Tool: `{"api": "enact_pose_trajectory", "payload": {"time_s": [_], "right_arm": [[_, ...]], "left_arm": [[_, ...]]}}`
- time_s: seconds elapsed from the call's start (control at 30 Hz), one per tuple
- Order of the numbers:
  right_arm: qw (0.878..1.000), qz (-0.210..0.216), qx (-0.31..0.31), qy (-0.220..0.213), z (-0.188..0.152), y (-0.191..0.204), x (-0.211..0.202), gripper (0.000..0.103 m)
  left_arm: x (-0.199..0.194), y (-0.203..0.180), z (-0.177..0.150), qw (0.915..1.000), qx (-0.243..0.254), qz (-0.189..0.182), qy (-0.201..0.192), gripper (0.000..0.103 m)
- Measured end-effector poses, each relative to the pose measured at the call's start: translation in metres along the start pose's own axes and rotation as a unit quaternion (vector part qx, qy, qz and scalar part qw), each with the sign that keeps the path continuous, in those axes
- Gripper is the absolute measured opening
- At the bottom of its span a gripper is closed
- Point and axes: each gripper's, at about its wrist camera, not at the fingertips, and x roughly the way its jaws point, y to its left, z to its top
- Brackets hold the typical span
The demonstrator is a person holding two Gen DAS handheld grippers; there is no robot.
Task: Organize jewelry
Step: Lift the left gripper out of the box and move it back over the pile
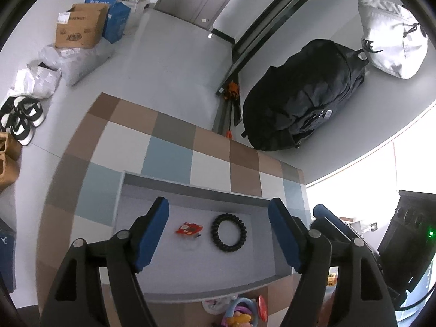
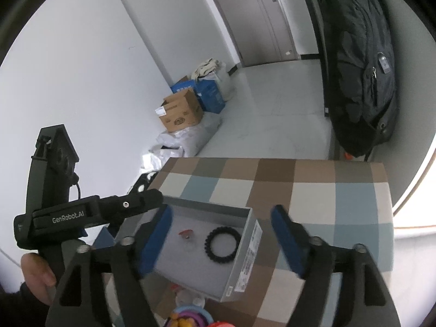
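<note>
A shallow grey box (image 1: 190, 189) (image 2: 245, 267) lies on a checked stool top (image 1: 169, 158) (image 2: 313, 201). On its floor rest a black spiral ring (image 1: 215, 231) (image 2: 208, 245) and, to its left, a small red charm (image 1: 189, 229) (image 2: 185, 233) on a clear loop. My left gripper (image 1: 218, 207) hangs open over the box, with both pieces lying apart from its blue pads. My right gripper (image 2: 222, 212) is open above the same box and holds nothing. A heap of colourful jewelry (image 1: 239, 313) (image 2: 190, 316) sits at the near edge.
A black backpack (image 1: 299, 103) (image 2: 359, 68) leans beyond the stool, with a white bag (image 1: 389, 35) behind it. Cardboard boxes (image 1: 79, 26) (image 2: 181, 111), plastic bags and shoes (image 1: 21, 117) line the left wall. A hand (image 2: 35, 275) holds the left gripper's body (image 2: 81, 215).
</note>
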Motion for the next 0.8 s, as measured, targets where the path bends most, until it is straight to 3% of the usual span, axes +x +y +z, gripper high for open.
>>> {"api": "enact_pose_trajectory", "payload": {"time_s": [0.17, 0.23, 0.3, 0.67, 0.8], "right_arm": [[1.0, -0.001, -0.019, -0.007, -0.005, 0.007, -0.01, 0.091], [1.0, -0.009, -0.02, -0.013, -0.007, 0.01, -0.017, 0.1], [0.999, -0.012, -0.022, -0.024, -0.01, 0.011, -0.025, 0.103], [0.999, -0.042, -0.009, -0.012, -0.039, 0.001, -0.047, 0.103], [0.999, -0.047, -0.018, 0.012, -0.055, -0.003, -0.045, 0.103]], "left_arm": [[-0.019, 0.0, -0.006, 0.9994, 0.003, 0.02, -0.029, 0.083], [-0.028, 0.0, -0.009, 0.9988, 0.007, 0.025, -0.043, 0.084], [-0.033, -0.003, -0.014, 0.998, 0.018, 0.03, -0.052, 0.084], [-0.044, -0.019, -0.049, 0.9938, 0.068, 0.06, -0.064, 0.084], [-0.042, -0.021, -0.057, 0.9957, 0.063, 0.055, -0.04, 0.084]]}}
